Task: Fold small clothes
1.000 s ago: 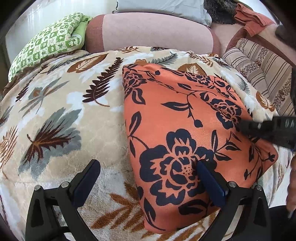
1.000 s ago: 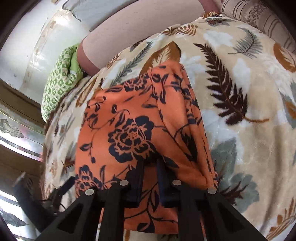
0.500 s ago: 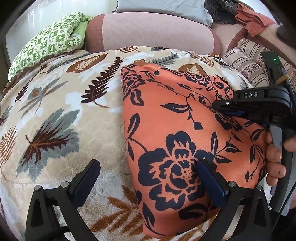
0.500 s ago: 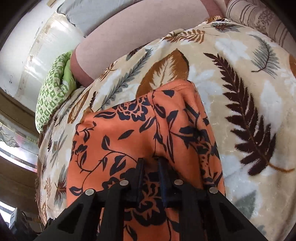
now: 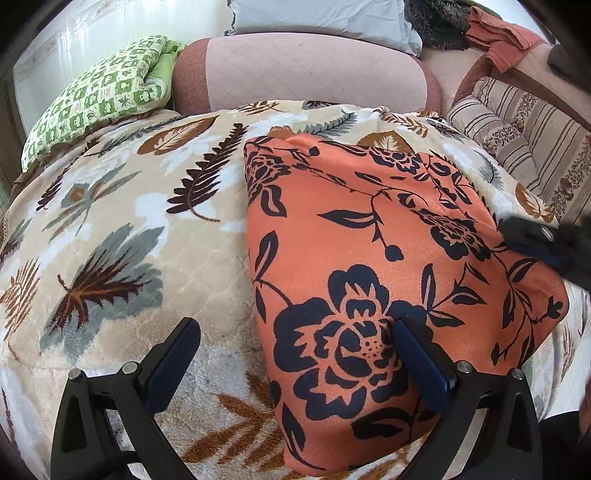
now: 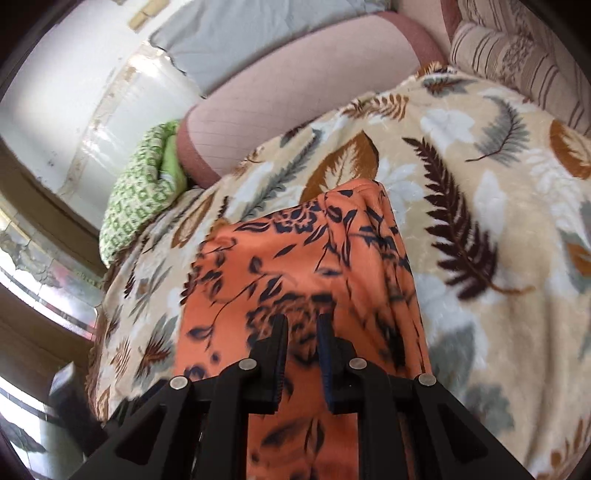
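Left wrist view shows one orange garment [image 5: 369,266] with a dark navy flower print, folded and lying flat on one beige leaf-patterned blanket [image 5: 122,229]. The garment fills the middle and the 3 to 5 o'clock part of the picture. The left gripper [image 5: 295,354] stands with its jaws wide: its two blue pads are well apart, the one at 7 o'clock over bare blanket, the one at 5 o'clock lying on the printed flower, with nothing pinched between them. At 3 o'clock the blurred black tip of the right gripper [image 5: 543,243] sits at the garment's edge.

Beyond the blanket, from 10 to 2 o'clock, lie one green checked quilt [image 5: 99,96], one pink bolster [image 5: 306,74], one pale grey pillow [image 5: 321,14], one rust-coloured cloth [image 5: 502,40] and two striped cushions [image 5: 524,133].

In the right wrist view the right gripper [image 6: 302,332] has its jaws narrow, a slim gap between the two pads. The orange garment [image 6: 295,258] runs from 12 o'clock down under them, blurred; whether the pads pinch any cloth I cannot tell. The blanket [image 6: 491,221] spreads from 1 to 4 o'clock.
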A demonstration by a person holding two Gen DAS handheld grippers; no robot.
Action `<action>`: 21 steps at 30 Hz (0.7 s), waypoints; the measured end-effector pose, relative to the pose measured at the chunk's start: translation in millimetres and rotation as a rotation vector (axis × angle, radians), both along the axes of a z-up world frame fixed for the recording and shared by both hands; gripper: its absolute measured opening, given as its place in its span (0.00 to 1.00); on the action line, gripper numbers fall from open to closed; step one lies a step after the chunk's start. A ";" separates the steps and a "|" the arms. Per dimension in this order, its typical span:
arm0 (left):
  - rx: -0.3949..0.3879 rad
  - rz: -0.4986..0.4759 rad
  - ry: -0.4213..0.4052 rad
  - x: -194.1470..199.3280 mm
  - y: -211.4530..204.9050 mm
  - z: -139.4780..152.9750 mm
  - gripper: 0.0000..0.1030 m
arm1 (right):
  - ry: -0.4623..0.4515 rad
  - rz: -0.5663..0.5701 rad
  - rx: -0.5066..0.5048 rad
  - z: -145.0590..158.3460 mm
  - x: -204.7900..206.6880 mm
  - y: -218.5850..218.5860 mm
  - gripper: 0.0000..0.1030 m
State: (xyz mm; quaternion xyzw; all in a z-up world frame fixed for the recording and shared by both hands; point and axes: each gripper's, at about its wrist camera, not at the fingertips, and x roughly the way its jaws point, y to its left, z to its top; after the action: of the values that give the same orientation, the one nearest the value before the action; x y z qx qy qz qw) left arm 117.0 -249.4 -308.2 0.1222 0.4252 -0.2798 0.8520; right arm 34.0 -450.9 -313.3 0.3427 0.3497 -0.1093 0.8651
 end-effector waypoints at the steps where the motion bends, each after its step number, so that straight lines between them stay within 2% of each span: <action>1: -0.003 -0.001 -0.001 0.2 0.9 -0.4 1.00 | -0.004 0.002 -0.006 1.9 -7.2 5.1 0.18; 4: -0.007 -0.001 -0.005 -0.6 1.5 -1.3 1.00 | 0.021 0.000 -0.017 -2.3 -26.6 19.9 0.18; 7: -0.008 0.000 -0.012 -2.5 1.0 -2.8 1.00 | 0.125 0.002 -0.026 -24.3 -24.7 24.3 0.19; 15: -0.019 0.004 -0.024 -4.5 4.4 -3.0 1.00 | 0.047 -0.030 0.138 -41.0 -30.4 1.6 0.19; 18: -0.034 0.018 -0.022 -5.6 6.2 -4.4 1.00 | 0.048 -0.025 0.132 -41.3 -29.7 1.5 0.19; 21: -0.033 0.025 -0.055 -10.6 6.3 -5.2 1.00 | 0.059 -0.017 0.101 -39.9 -27.8 5.3 0.19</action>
State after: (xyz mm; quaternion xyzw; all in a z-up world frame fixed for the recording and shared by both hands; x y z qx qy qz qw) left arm 106.4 -243.0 -313.4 0.1106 0.3984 -0.2728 0.8687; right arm 6.1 -445.6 -353.2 0.3854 0.3770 -0.1090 0.8351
